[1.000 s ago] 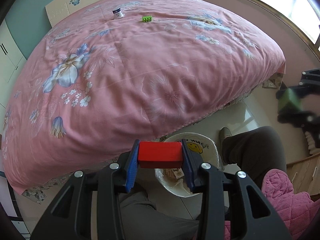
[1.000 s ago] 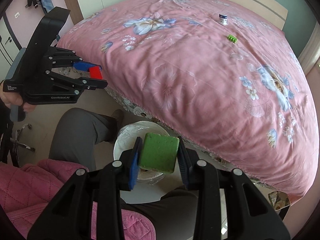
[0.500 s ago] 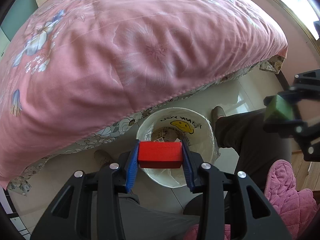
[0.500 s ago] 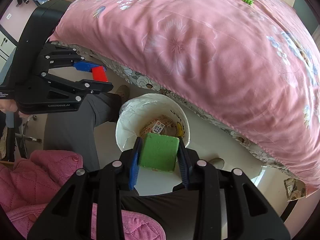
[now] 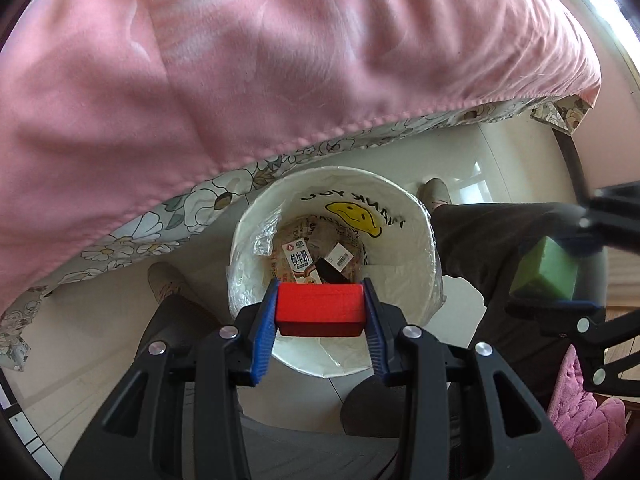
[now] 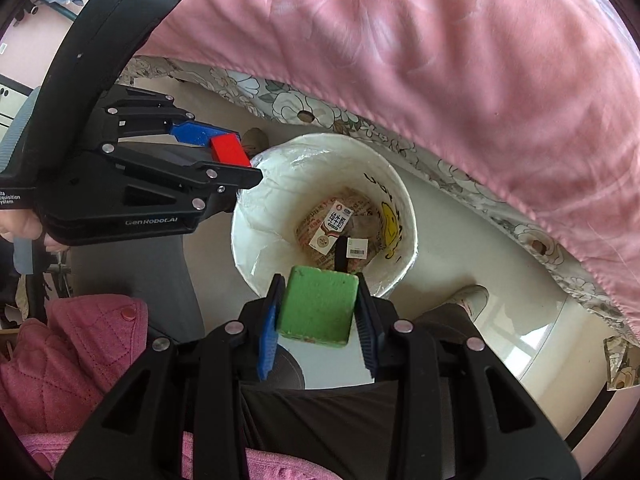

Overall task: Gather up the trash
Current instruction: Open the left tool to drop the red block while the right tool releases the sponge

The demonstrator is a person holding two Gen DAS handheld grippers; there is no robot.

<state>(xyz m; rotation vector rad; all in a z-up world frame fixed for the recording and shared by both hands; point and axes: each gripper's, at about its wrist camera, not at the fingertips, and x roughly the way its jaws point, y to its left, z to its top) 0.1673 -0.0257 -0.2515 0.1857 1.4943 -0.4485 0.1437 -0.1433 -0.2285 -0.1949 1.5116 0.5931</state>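
My left gripper [image 5: 320, 312] is shut on a red block [image 5: 320, 309] and holds it above the near rim of a white lined trash bin [image 5: 420, 220]. My right gripper [image 6: 318, 312] is shut on a green block [image 6: 318, 310] above the bin's near rim [image 6: 404, 200]. The bin holds a milk carton [image 5: 300, 261] and other wrappers. The right gripper with the green block [image 5: 544, 272] shows at the right of the left wrist view. The left gripper with the red block [image 6: 228, 151] shows at the left of the right wrist view.
The pink bedspread [image 5: 280, 60] overhangs the floor just beyond the bin. The person's legs and feet [image 5: 168, 288] flank the bin on the tiled floor. A pink quilted garment [image 6: 80, 352] lies by the person's lap.
Both grippers have tilted down and moved in over the trash bin, still holding their blocks. The bed top with its small items has left the view.
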